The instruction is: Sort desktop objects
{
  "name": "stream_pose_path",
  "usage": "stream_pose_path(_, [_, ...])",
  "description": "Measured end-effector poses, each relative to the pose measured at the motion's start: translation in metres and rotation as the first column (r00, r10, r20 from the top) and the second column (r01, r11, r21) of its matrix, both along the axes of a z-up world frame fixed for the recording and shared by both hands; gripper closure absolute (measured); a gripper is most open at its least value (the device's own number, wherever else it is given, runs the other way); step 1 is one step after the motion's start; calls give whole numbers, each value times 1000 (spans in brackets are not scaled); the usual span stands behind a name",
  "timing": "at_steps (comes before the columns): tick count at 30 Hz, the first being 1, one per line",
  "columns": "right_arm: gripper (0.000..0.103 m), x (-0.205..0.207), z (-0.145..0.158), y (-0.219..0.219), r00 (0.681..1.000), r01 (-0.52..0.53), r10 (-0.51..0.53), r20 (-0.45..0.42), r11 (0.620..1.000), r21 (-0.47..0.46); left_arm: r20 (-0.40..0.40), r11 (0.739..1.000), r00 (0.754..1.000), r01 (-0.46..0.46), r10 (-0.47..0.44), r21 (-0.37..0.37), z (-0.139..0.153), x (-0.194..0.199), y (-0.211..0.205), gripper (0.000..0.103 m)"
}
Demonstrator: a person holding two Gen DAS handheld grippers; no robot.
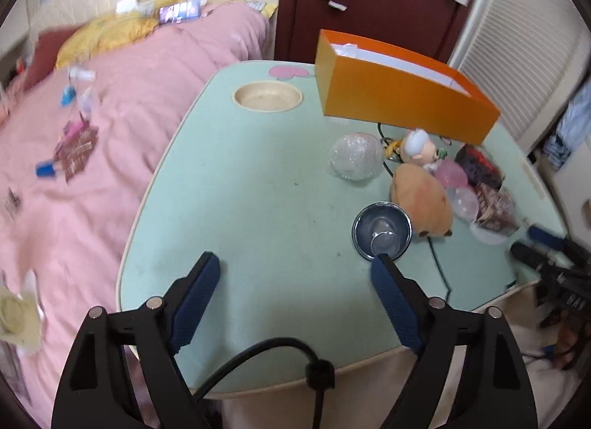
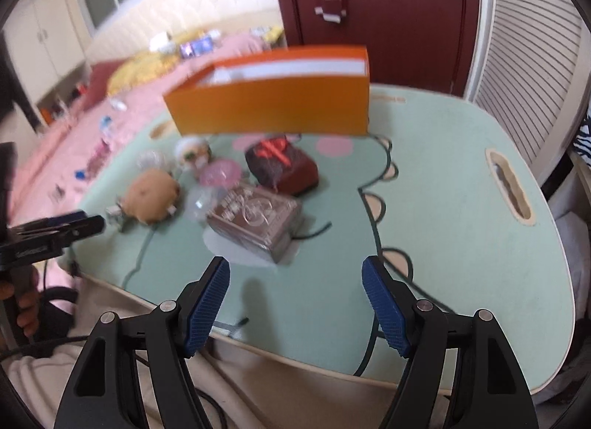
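1. A pale green surface stands beside a bed with a pink cover.
2. An open orange box sits at the far side of the surface.
3. Near the box lies a cluster: a brown plush toy, a small doll, a clear wrapped ball, a dark gift box and a brown packet.
4. A shiny metal cup stands just beside the plush toy.
5. The left gripper is spread wide, holding nothing, above the near edge.
6. The right gripper is likewise spread and empty, just near of the brown packet.
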State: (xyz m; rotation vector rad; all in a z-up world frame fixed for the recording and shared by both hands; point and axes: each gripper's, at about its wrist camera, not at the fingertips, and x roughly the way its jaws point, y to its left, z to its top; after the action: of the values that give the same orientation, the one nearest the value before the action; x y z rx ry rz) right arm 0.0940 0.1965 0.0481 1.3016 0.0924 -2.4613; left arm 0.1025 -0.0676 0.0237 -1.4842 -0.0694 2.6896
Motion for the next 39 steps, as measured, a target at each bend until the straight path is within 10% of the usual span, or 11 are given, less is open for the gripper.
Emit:
stream_pose_path(5, [10,-2,-6,-7,1000,6,-5,-5,996,92,-27,998,999,44,-45,-47,-6,2,17,0])
stream_pose_path(26, [1,-2,-13,-11,1000,-12,13,-8,995,95,-101,990,985,136,-139,-37,-11,-13,29,1])
stream_pose_path(39, [1,-2,-12,-13,999,-30,31,-16,996,83,-175,980,965,192,-198,-46,-3,1,39,81])
